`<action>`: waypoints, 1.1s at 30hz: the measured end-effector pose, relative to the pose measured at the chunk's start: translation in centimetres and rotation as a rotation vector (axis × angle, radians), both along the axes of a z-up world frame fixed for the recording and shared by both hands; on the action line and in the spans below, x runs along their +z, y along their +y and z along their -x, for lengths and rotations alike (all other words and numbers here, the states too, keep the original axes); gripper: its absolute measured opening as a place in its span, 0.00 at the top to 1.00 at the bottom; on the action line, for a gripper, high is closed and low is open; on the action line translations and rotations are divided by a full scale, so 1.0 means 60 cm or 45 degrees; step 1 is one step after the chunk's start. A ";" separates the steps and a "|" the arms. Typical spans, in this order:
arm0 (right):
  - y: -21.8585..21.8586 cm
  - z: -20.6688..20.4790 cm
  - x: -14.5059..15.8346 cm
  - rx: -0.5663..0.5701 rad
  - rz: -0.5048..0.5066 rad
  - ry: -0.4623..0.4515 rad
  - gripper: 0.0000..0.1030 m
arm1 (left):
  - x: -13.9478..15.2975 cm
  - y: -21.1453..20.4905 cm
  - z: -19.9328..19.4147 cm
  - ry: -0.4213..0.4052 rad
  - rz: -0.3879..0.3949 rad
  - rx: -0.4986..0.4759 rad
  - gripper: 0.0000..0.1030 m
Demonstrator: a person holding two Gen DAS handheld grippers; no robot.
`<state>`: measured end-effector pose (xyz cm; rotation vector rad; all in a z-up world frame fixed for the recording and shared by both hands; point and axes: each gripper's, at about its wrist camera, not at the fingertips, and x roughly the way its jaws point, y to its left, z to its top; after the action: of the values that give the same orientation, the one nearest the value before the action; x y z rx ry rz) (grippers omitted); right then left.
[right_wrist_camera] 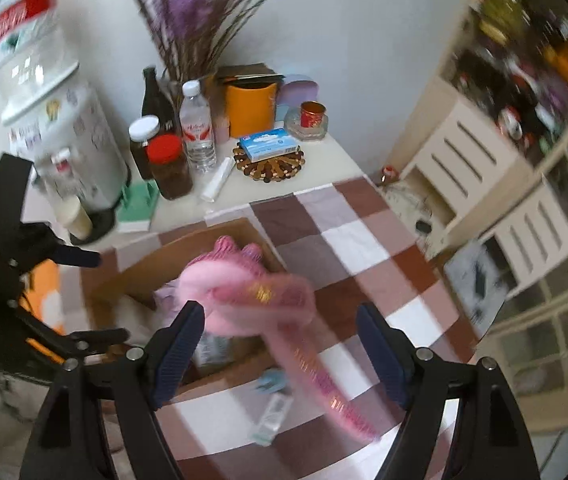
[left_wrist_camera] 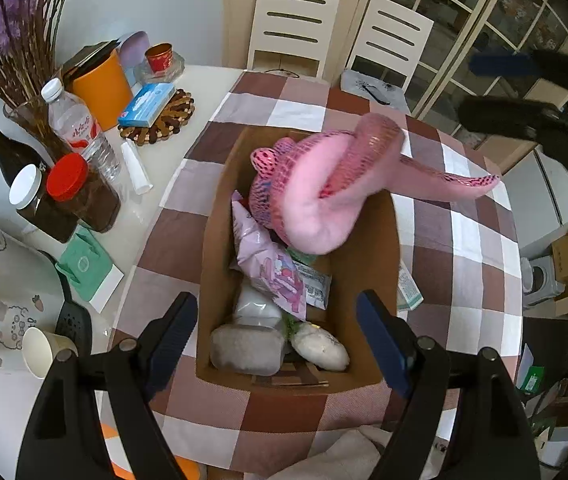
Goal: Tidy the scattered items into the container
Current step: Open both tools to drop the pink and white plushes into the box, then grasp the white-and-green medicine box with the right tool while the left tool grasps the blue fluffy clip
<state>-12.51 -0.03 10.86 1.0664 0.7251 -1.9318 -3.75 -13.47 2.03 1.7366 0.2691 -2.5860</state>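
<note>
A brown cardboard box (left_wrist_camera: 375,240) stands on the checked tablecloth (left_wrist_camera: 463,240). A pink plush snake (left_wrist_camera: 315,192) lies coiled over the box's far end, its tail (left_wrist_camera: 463,182) hanging out over the right wall. Inside lie a pink snack bag (left_wrist_camera: 268,264), a grey block (left_wrist_camera: 246,348) and a white lump (left_wrist_camera: 319,346). A small green-white tube (left_wrist_camera: 407,288) lies outside the box's right wall. My left gripper (left_wrist_camera: 280,344) is open and empty over the box's near end. My right gripper (right_wrist_camera: 280,348) is open and empty above the snake (right_wrist_camera: 244,296), box (right_wrist_camera: 140,272) and tube (right_wrist_camera: 272,420).
The white side of the table holds jars (left_wrist_camera: 84,196), a water bottle (left_wrist_camera: 80,128), a dark bottle (left_wrist_camera: 8,148), an orange tub (left_wrist_camera: 102,88), a blue box on a trivet (left_wrist_camera: 148,104), dried flowers, a water dispenser (right_wrist_camera: 56,128) and a paper cup (left_wrist_camera: 42,350). Two white chairs (left_wrist_camera: 295,20) stand behind.
</note>
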 end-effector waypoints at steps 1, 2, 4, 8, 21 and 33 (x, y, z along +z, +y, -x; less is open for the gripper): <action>0.011 -0.005 0.002 -0.031 0.015 -0.012 0.22 | 0.003 0.004 -0.001 0.004 0.007 -0.007 0.20; 0.025 -0.009 0.003 -0.064 0.028 -0.020 0.22 | 0.005 0.007 -0.002 0.006 0.012 -0.014 0.20; 0.055 -0.019 0.002 -0.125 0.047 -0.034 0.22 | 0.010 0.015 -0.004 0.012 0.019 -0.031 0.19; 0.117 -0.026 -0.014 -0.254 0.079 -0.098 0.22 | 0.015 0.033 -0.006 0.016 0.027 -0.063 0.19; 0.285 -0.051 -0.142 -0.600 0.149 -0.352 0.22 | 0.004 0.142 -0.013 0.036 -0.007 -0.205 0.19; 0.248 -0.033 -0.390 -0.612 0.012 -0.529 0.22 | -0.063 0.213 0.000 -0.041 -0.069 -0.216 0.19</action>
<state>-10.54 14.84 -12.54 1.6859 0.2376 -1.9901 -3.73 -0.68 -1.72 1.8959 0.2017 -2.6863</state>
